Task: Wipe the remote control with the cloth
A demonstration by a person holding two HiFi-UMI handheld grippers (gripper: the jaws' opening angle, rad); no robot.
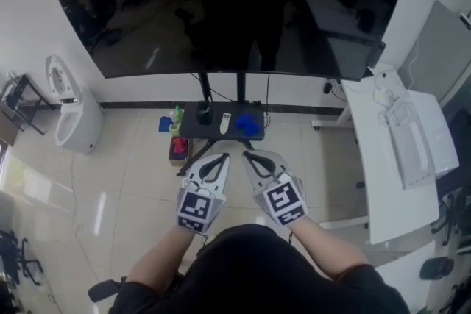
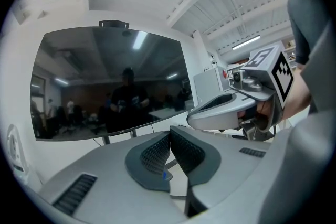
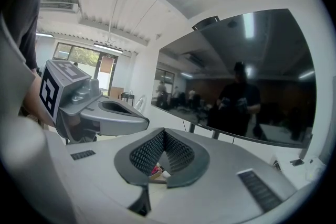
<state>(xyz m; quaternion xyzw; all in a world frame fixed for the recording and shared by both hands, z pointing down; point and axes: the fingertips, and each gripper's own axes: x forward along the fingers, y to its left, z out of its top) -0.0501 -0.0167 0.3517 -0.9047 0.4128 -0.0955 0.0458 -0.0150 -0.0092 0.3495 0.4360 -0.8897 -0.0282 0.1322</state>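
Holding both tongs close to the body, well short of the work. Left gripper point(image 1: 223, 157): jaws closed pad to pad, nothing between them. Well ahead of its tips is a small dark table point(image 1: 193, 131) under the big screen point(image 1: 235, 4). Remote control point(image 1: 226, 123) lies flat on it, roughly ahead of the gap between the two tongs. Blue cloth point(image 1: 250, 126) is bunched just right of the remote, ahead of the right gripper point(image 1: 247, 154); can't tell if they touch. Right gripper: jaws also closed, empty.

Progress: not settled. Remote and cloth lying clear of both tongs fits either a wipe yet to come or a finished wipe with both set down. Remote is too small to judge its surface.
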